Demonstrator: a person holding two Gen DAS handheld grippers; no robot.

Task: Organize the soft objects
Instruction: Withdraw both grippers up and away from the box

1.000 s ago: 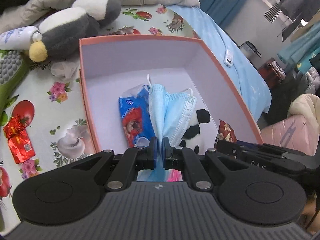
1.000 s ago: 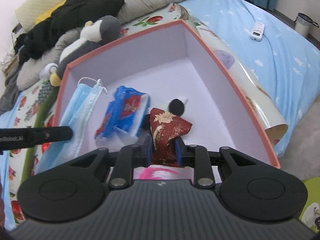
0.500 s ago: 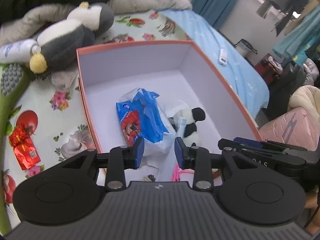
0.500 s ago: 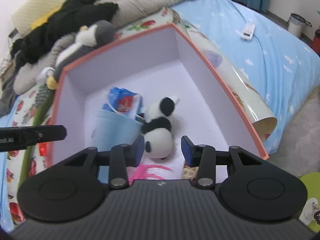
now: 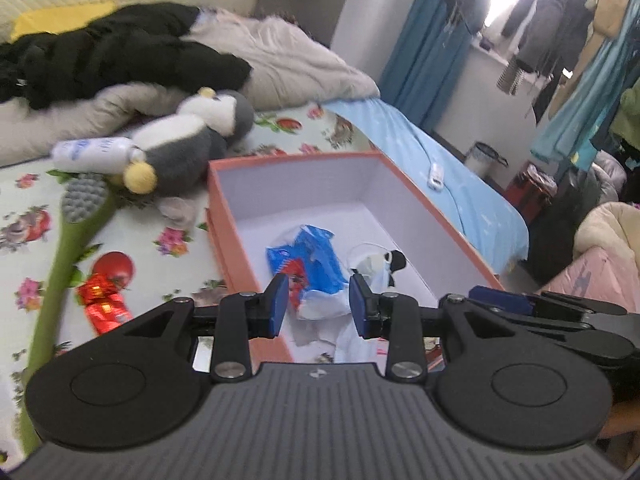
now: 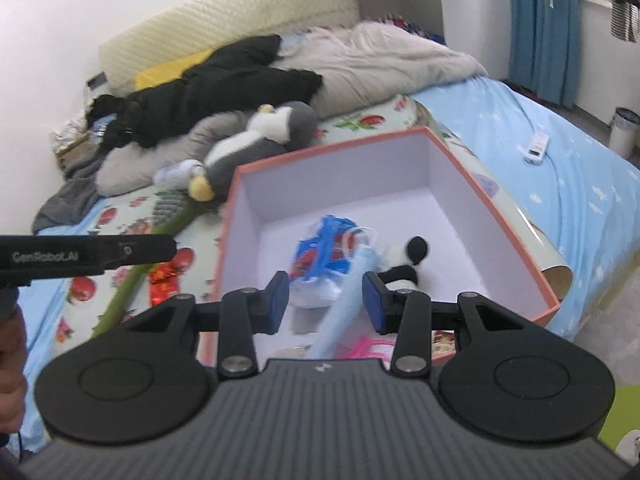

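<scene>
Only the right wrist view shows the blue face mask (image 6: 352, 280) as a long strip inside the orange box (image 6: 516, 236), running from the near wall toward the tissue packet (image 6: 320, 248). The left wrist view shows mainly the tissue packet (image 5: 308, 264) and the panda plush (image 5: 384, 264). The left gripper (image 5: 318, 304) and right gripper (image 6: 324, 304) both stand parted and hold nothing.

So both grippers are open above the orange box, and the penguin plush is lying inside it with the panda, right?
Not quite. The penguin plush lies outside the orange box, on the bed beyond its far corner, as the right wrist view shows. Inside are the panda, a blue packet and a face mask.
</scene>
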